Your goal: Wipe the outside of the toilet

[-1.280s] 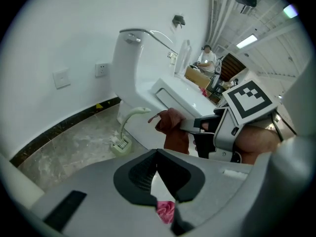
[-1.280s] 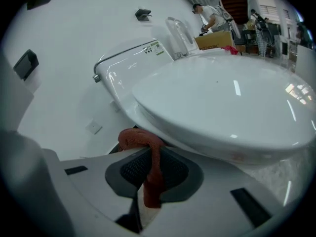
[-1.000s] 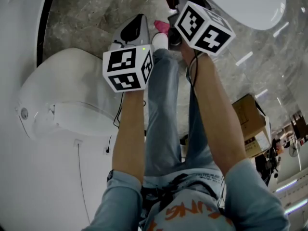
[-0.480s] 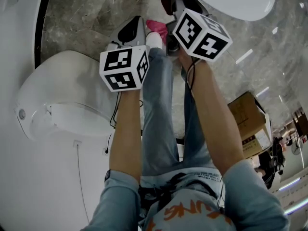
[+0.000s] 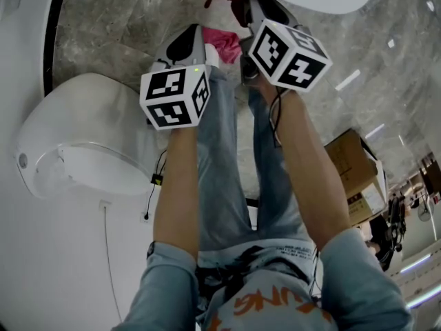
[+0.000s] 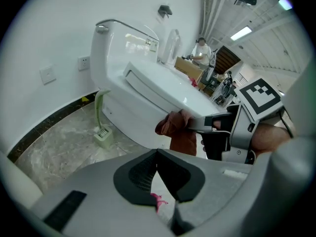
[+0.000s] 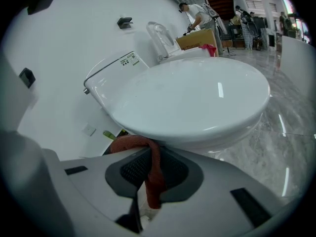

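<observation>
Bright even indoor light, ceiling-lamp glare on glossy floor, fisheye-curved dark edges

White wall [image 6: 54, 28], black skirting [image 6: 47, 130], grey marble floor [image 6: 57, 149], cardboard boxes [image 5: 355, 161].

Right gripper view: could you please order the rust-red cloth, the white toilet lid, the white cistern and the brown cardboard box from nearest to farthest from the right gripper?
1. Rust-red cloth, clamped in the jaws.
2. White toilet lid, just above.
3. White cistern, behind, upper left.
4. Brown cardboard box, far background, top.
</observation>
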